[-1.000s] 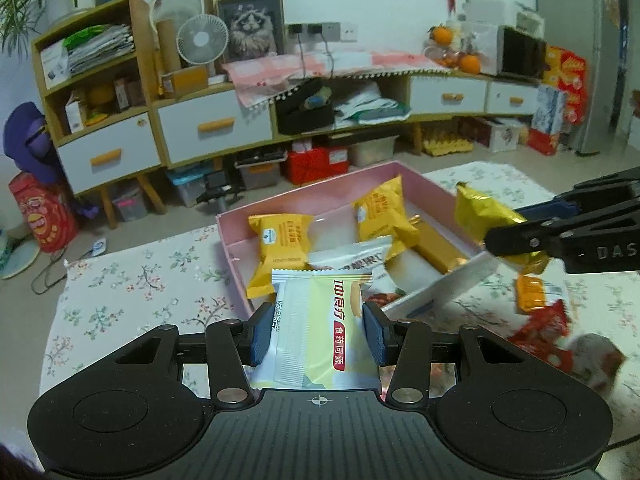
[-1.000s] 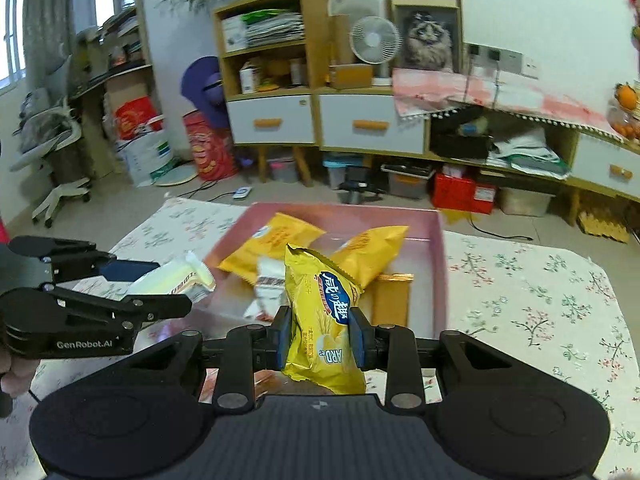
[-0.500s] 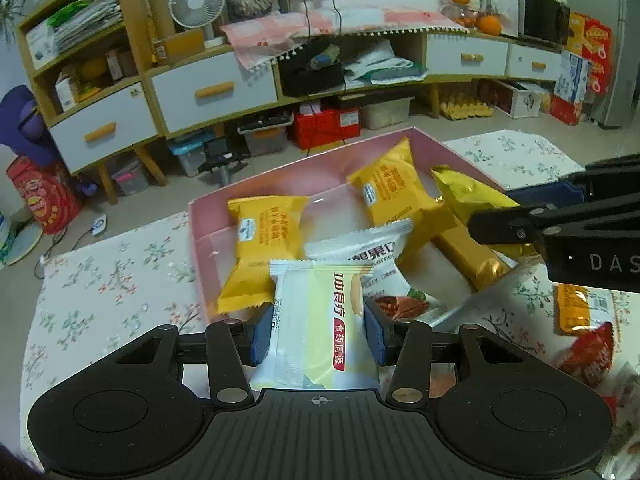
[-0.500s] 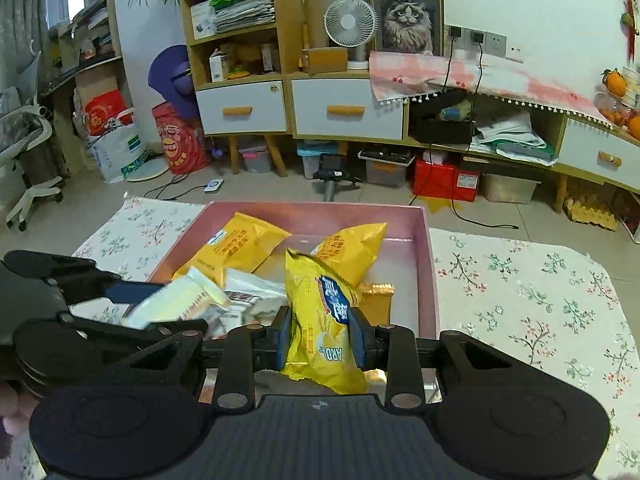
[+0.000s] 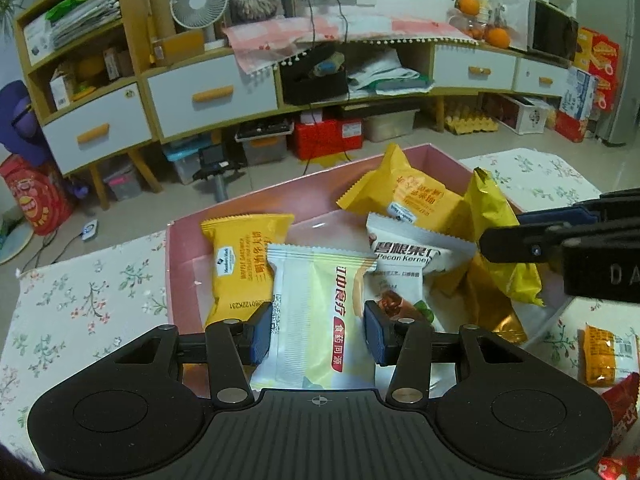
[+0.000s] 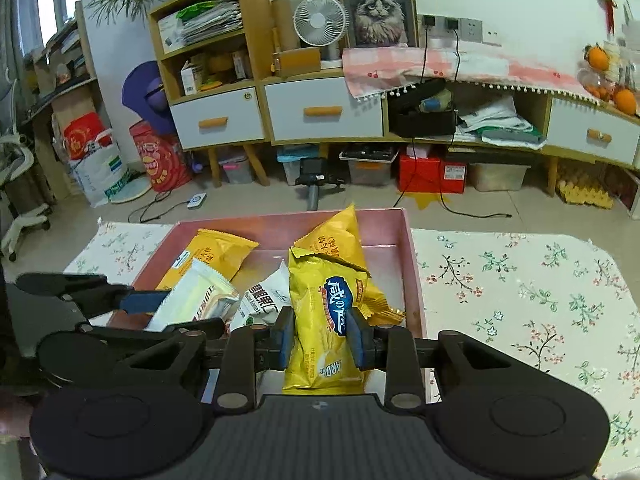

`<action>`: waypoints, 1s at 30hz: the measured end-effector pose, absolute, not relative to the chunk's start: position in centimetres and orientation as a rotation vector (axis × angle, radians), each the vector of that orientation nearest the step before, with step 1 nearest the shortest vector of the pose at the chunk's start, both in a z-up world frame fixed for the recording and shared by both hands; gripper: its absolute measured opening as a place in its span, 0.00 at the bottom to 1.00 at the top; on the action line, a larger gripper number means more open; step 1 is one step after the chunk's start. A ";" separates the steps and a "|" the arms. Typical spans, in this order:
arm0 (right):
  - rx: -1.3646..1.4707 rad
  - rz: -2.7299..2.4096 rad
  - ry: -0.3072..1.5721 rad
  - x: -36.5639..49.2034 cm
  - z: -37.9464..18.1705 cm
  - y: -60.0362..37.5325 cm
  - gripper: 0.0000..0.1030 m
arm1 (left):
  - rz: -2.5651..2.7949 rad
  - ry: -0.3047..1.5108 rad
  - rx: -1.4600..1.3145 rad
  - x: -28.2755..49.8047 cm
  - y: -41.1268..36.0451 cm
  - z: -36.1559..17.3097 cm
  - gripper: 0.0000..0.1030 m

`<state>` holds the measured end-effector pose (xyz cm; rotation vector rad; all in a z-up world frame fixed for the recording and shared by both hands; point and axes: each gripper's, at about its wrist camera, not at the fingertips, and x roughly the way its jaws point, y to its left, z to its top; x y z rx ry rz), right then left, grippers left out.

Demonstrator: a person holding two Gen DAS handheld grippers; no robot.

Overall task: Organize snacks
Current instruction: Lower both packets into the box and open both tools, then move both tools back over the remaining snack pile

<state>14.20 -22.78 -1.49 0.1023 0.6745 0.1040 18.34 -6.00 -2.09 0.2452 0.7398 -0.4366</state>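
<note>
Snacks fill the shallow pink cardboard box (image 5: 180, 248) on the floral-clothed counter (image 5: 80, 296): two orange-yellow pillow packets (image 5: 244, 264), a white pecan-kernel pouch (image 5: 404, 256) and a gold foil bar (image 5: 496, 316). Above it, the left gripper (image 5: 318, 330) clamps a pale white-and-yellow wrapper (image 5: 316, 312); the right gripper (image 6: 320, 338) pinches a yellow crisp bag (image 6: 324, 320).

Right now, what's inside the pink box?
Inside the pink box: two yellow packets, a white pecan packet, a gold packet. Anything under them is covered.
</note>
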 end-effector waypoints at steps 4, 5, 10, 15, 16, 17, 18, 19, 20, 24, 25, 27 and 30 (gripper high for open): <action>0.134 0.101 0.695 14.2 -1.6 -23.1 0.08 | -0.463 0.751 0.214 18.1 -5.7 -2.0 0.61; 0.137 0.100 0.698 14.2 -1.6 -23.1 0.13 | -0.466 0.752 0.204 17.9 -5.6 -1.9 0.69; 0.123 0.118 0.692 13.1 -0.9 -22.6 0.30 | -0.486 0.742 0.212 16.9 -5.6 -1.3 0.74; 0.094 0.121 0.670 11.6 0.5 -22.4 0.49 | -0.489 0.743 0.218 15.5 -5.3 -0.5 0.78; 0.085 0.123 0.669 11.2 0.8 -22.3 0.51 | -0.488 0.741 0.222 15.1 -5.2 -0.3 0.79; 0.077 0.125 0.667 11.0 0.9 -22.2 0.52 | -0.487 0.739 0.227 14.7 -5.0 -0.1 0.81; 0.068 0.125 0.667 10.7 1.1 -22.1 0.54 | -0.487 0.737 0.230 14.3 -4.9 0.2 0.82; 0.059 0.127 0.669 10.4 1.2 -21.9 0.54 | -0.489 0.733 0.231 13.9 -4.8 0.4 0.84; 0.051 0.129 0.671 10.3 1.3 -21.7 0.55 | -0.493 0.729 0.231 13.4 -4.7 0.7 0.84; 0.013 0.125 0.671 9.3 1.9 -21.1 0.63 | -0.496 0.725 0.237 11.8 -4.1 1.4 0.86; 0.005 0.125 0.670 9.0 2.0 -20.9 0.63 | -0.493 0.728 0.241 11.5 -3.9 1.5 0.86; -0.008 0.132 0.671 8.4 2.3 -20.7 0.67 | -0.486 0.743 0.252 10.8 -3.6 1.6 0.88; -0.030 0.146 0.672 7.4 2.6 -20.1 0.69 | -0.473 0.769 0.297 9.8 -3.3 1.5 0.89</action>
